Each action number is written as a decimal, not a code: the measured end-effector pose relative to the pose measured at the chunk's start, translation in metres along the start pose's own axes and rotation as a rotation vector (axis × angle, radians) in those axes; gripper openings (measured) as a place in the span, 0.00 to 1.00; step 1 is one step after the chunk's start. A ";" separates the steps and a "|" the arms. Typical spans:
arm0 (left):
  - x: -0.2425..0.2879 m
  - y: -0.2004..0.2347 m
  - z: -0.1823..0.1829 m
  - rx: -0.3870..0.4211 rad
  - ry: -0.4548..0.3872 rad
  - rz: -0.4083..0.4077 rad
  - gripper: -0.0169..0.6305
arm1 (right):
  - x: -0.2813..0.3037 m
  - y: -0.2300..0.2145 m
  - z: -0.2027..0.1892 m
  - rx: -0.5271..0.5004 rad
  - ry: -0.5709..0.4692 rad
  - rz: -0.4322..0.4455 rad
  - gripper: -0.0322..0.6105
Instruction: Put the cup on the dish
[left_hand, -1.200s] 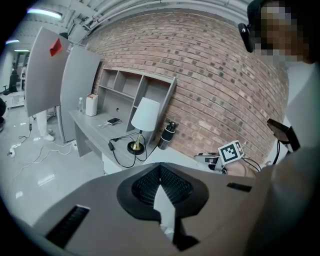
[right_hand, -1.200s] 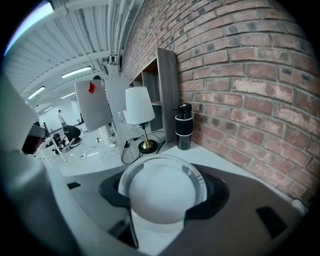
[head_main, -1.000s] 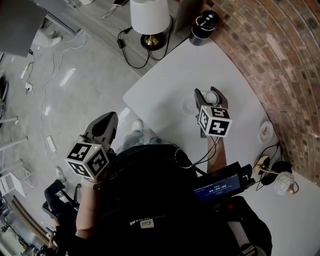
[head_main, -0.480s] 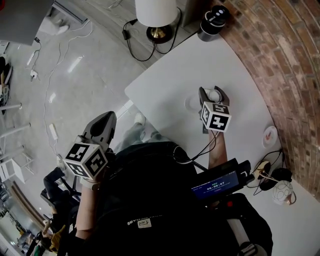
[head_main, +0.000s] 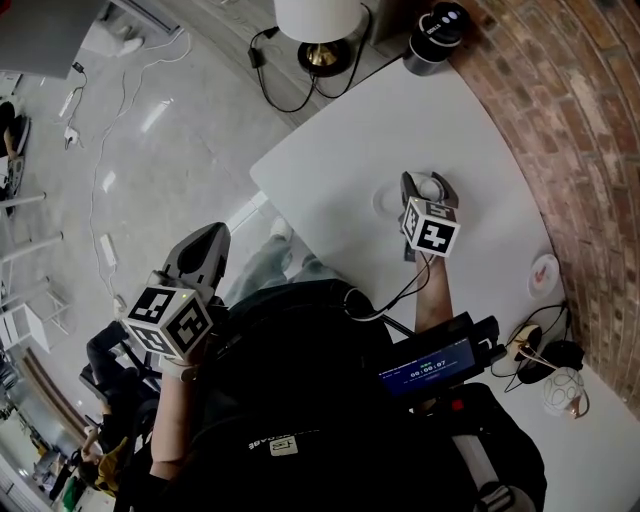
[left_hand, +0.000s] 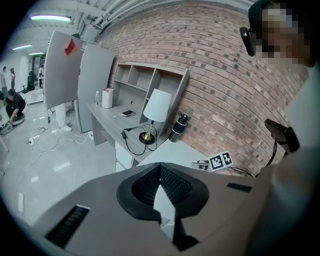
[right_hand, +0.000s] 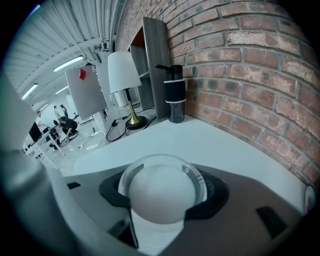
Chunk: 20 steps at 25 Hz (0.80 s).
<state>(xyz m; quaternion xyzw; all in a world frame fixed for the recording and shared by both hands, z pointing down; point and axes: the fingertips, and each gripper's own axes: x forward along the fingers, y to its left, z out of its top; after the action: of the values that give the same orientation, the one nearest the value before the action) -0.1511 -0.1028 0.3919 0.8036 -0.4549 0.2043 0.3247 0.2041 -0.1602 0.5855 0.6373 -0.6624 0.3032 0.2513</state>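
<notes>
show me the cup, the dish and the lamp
cup (right_hand: 161, 194): right gripper view, on its white rounded body
dish (head_main: 383, 202): head view, on its pale rim
lamp (right_hand: 123, 71): right gripper view, on its white shade

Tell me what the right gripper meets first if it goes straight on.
Beyond the cup it is shut on, the right gripper faces bare table; the black flask by the brick wall looks first in line, though depth is unclear.

The cup (right_hand: 162, 192), its base lost behind the jaws of the right gripper (right_hand: 166, 189); in the head view the dish (head_main: 385, 201) shows only a sliver, the lamp shade (head_main: 318, 15) cropped at top
</notes>
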 end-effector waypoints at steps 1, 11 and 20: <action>0.000 0.000 -0.001 -0.001 0.002 0.003 0.04 | 0.002 -0.001 -0.002 0.000 0.002 -0.002 0.45; -0.004 -0.001 -0.009 -0.010 0.013 0.024 0.04 | 0.016 -0.007 -0.019 0.006 0.022 -0.011 0.45; -0.007 -0.003 -0.014 -0.020 0.015 0.033 0.04 | 0.025 -0.009 -0.029 0.006 0.042 -0.012 0.45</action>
<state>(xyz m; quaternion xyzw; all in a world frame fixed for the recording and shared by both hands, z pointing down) -0.1525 -0.0881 0.3965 0.7912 -0.4677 0.2113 0.3327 0.2098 -0.1561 0.6242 0.6353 -0.6524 0.3170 0.2651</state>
